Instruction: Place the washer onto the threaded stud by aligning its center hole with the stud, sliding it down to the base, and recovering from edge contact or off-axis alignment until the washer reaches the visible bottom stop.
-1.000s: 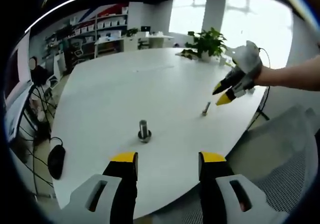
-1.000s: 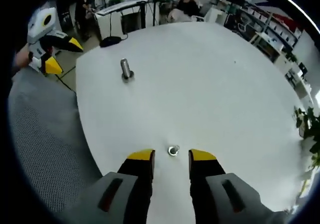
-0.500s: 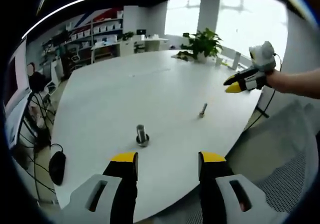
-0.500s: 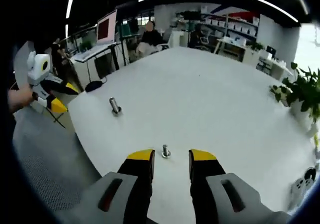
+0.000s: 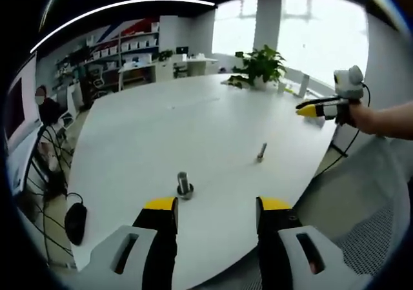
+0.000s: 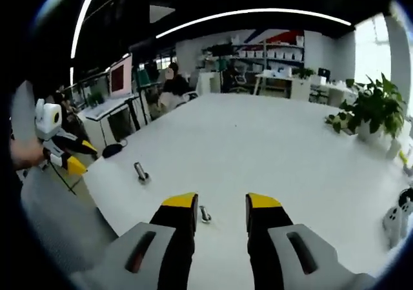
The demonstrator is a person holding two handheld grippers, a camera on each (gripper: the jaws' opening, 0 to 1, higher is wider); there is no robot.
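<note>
A thick metal stud (image 5: 184, 185) stands upright on a wider round base on the white table (image 5: 193, 115), just ahead of my left gripper (image 5: 217, 206), which is open and holds nothing. A thinner bolt (image 5: 261, 151) stands further right. My right gripper (image 5: 316, 109), held by a hand, hovers off the table's right edge. In the right gripper view, the thin bolt (image 6: 204, 214) stands on the table (image 6: 271, 148) just beyond my open right gripper (image 6: 221, 203), near its left jaw. The thick stud (image 6: 141, 172) and the left gripper (image 6: 61, 155) lie to the left. I cannot make out a washer.
A potted plant (image 5: 261, 64) stands at the table's far side. A black mouse (image 5: 75, 217) and cables lie by the left edge. A grey mesh chair (image 5: 381, 238) is at lower right. Small white devices (image 6: 395, 217) sit on the table. A person (image 6: 173, 83) sits at desks behind.
The right gripper has pulled up and away from the thin bolt toward the table's right edge, and its view has tilted up to the room. The left gripper has barely moved.
</note>
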